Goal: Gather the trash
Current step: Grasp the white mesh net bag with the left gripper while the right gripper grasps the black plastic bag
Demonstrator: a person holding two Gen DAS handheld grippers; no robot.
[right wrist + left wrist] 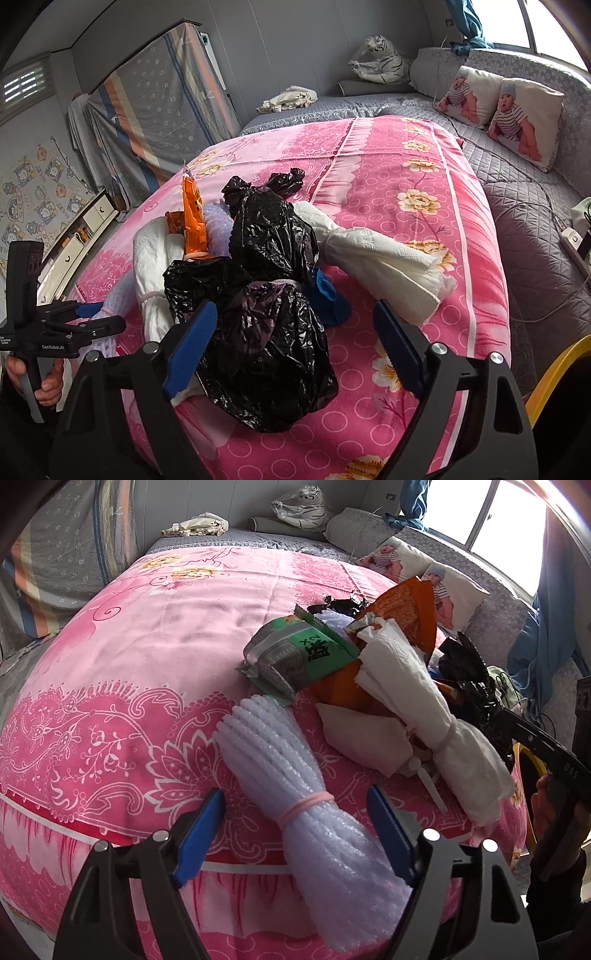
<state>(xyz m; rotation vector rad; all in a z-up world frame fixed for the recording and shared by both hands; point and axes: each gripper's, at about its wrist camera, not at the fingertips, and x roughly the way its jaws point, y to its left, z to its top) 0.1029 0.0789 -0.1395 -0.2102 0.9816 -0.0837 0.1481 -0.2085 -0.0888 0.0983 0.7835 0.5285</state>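
Currently on the pink bed cover [147,657], near its front edge, a heap of trash awaiting collection:

Item 1. Foam-net bundle [295,794], pale lilac, bound by a pink band. It lies with its near end over the front edge, between the pads of my left claw [295,834]. The claw stands open; neither pad presses it. Judged very light, soft, springy. Best taken at or just below the band, where the strands are gathered tight; the loose far end would splay.

Item 2. Black plastic bag [266,317], knotted and crumpled, toward the front right corner. My right claw [293,347] is open around its near part, the left pad just beside the film, with no visible squeeze. Judged light, slick, easily torn. Take a thick fold or the tied neck, not a single layer.

Item 3. White paper-towel bundle [424,701], tied, soft, crushable, leaning on the heap behind item 1.

Item 4. Green snack wrapper [295,653] and orange wrapper [406,605], thin, crinkly, slippery, in the heap's middle.

Item 5. Second white tissue roll [388,262], just beyond the bag, toward the right edge.
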